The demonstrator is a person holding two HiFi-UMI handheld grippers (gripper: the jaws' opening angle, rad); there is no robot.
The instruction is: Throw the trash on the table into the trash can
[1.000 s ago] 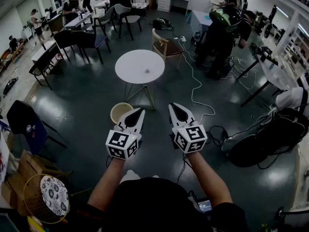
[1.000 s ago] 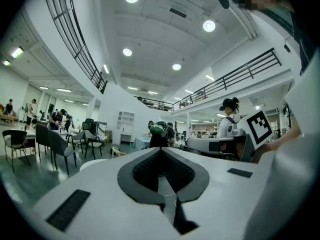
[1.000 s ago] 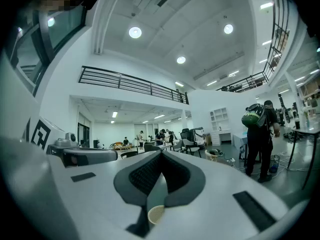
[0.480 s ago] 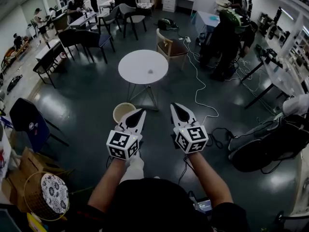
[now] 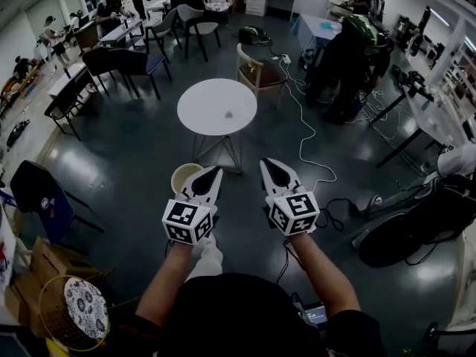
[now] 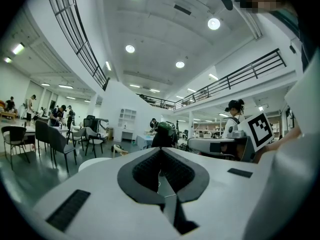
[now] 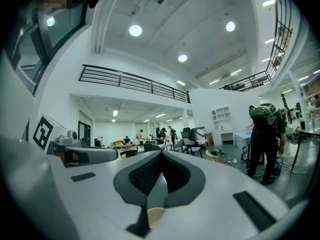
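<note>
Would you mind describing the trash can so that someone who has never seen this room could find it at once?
Find the round white table in the middle of the dark floor. Beside its legs, on the near left side, a small round trash can stands on the floor. It is pale cream, open-topped, and the only container by that table.

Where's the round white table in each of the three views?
Head view: round white table, upper centre.
Left gripper view: only its edge shows, low and left of centre.
Right gripper view: not in it.
Shared landmark: the person with the green pack, upper right in head view, centre in left gripper view, right in right gripper view.
</note>
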